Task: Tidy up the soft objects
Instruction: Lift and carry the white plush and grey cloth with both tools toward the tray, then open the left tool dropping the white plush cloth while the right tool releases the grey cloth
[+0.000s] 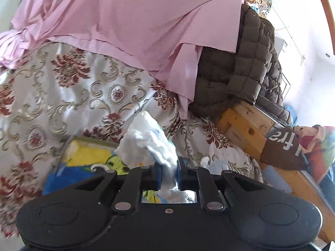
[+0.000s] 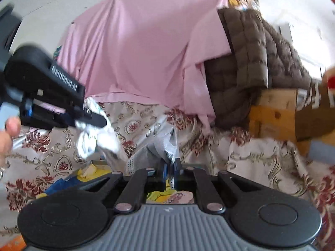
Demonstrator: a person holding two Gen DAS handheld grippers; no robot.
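Clamping is seen on both tongs. Left gripper (image 1: 168, 167): jaws nearly closed, a white fluffy cloth (image 1: 150, 140) is pinched between the blue pads; the bunched cloth sticks up and forward past the fingertips. The same gripper (image 2: 102, 121) is seen from the side in the right wrist view, with the white cloth (image 2: 98, 140) hanging crumpled below its tip and a person's hand (image 2: 8, 131) at the left edge behind it. Right gripper (image 2: 170, 167): jaws fully closed on a thin grey cloth (image 2: 161, 148) with a dotted pattern, one fold standing up just past the pads.

Count: two grippers, two held cloths, one in each.

Below both tongs a yellow-and-blue cartoon-print fabric (image 1: 83, 161) is laid flat. Everything is held over a bed covered by a glossy cream bedspread (image 1: 62, 96) with dark red flowers and gold scrollwork, wrinkled. One smooth pink sheet (image 1: 125, 25) is draped behind it, reaching down to the bedspread. One brown quilted jacket (image 1: 247, 67), puffy with square stitching, is heaped at the right, partly under the pink sheet's edge. A wooden bed frame (image 1: 245, 127), pale and yellow timber, is seen below the jacket. The right wrist view is motion-blurred at its right side.
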